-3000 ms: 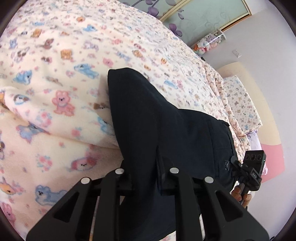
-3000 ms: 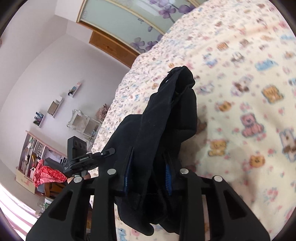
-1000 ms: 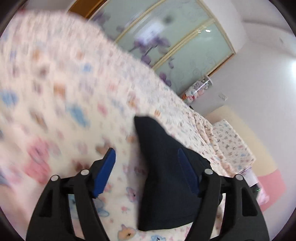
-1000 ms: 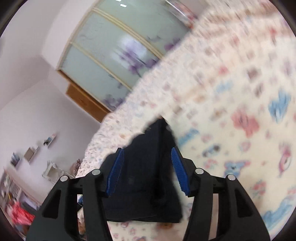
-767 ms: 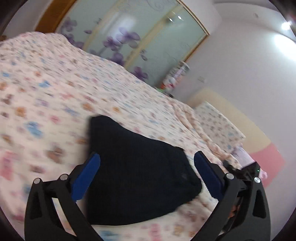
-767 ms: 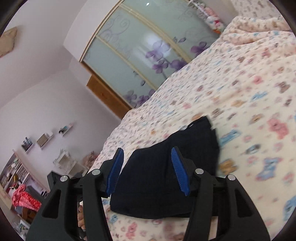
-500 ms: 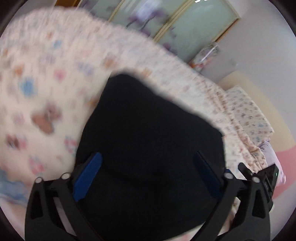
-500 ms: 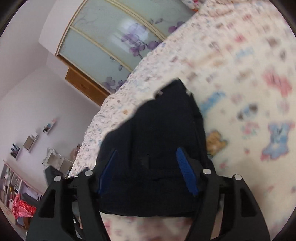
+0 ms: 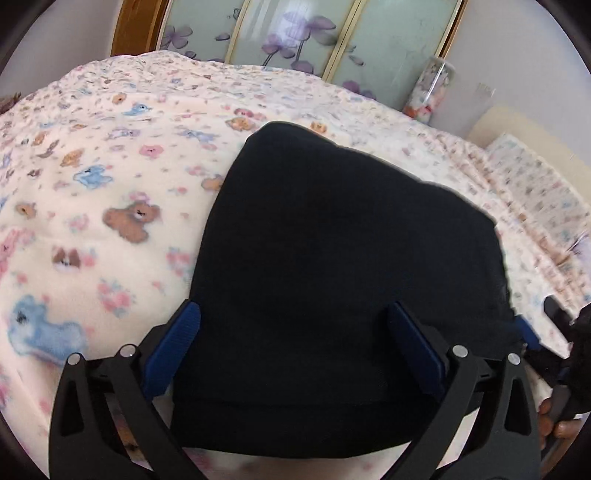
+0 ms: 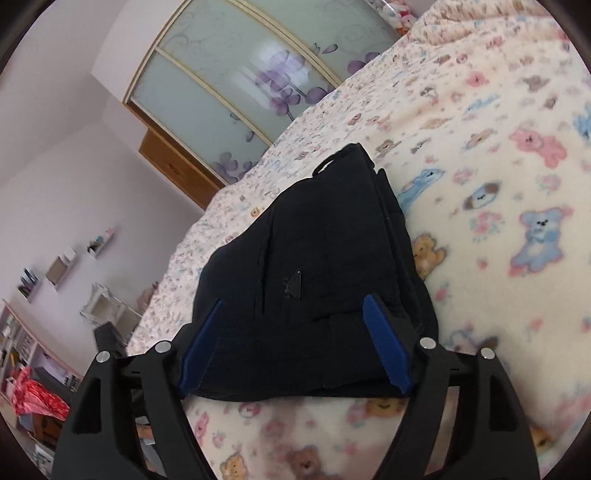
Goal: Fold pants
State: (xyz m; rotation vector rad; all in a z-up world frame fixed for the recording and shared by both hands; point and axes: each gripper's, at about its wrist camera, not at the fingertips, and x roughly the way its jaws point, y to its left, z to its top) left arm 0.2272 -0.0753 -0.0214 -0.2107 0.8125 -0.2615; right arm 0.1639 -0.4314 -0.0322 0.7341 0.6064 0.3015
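Observation:
The dark navy pants (image 9: 351,258) lie folded in a compact bundle on the teddy-bear blanket (image 9: 110,206). My left gripper (image 9: 293,308) hovers over the bundle's near edge. Its jaws are opening, spread about as wide as the bundle, and the blue pads (image 9: 173,347) press on nothing. In the right wrist view the same pants (image 10: 325,277) show a small triangular logo. My right gripper (image 10: 293,301) sits over their near edge. Its jaws are opening too, with cloth below them but not pinched. The right gripper (image 9: 565,332) and a hand (image 9: 550,413) show at the left wrist view's right edge.
The blanket (image 10: 498,221) spreads around the bundle on all sides. Sliding wardrobe doors (image 9: 295,33) with purple flowers stand beyond the bed. A pillow (image 9: 535,192) lies at the right. Wall shelves (image 10: 62,266) and a red heap (image 10: 33,398) are off the bed's left side.
Three seconds ago both grippers were shut on the lifted pants. Now the pants lie folded on the blanket, both jaws have let go and widened, and both grippers have closed in low over the bundle.

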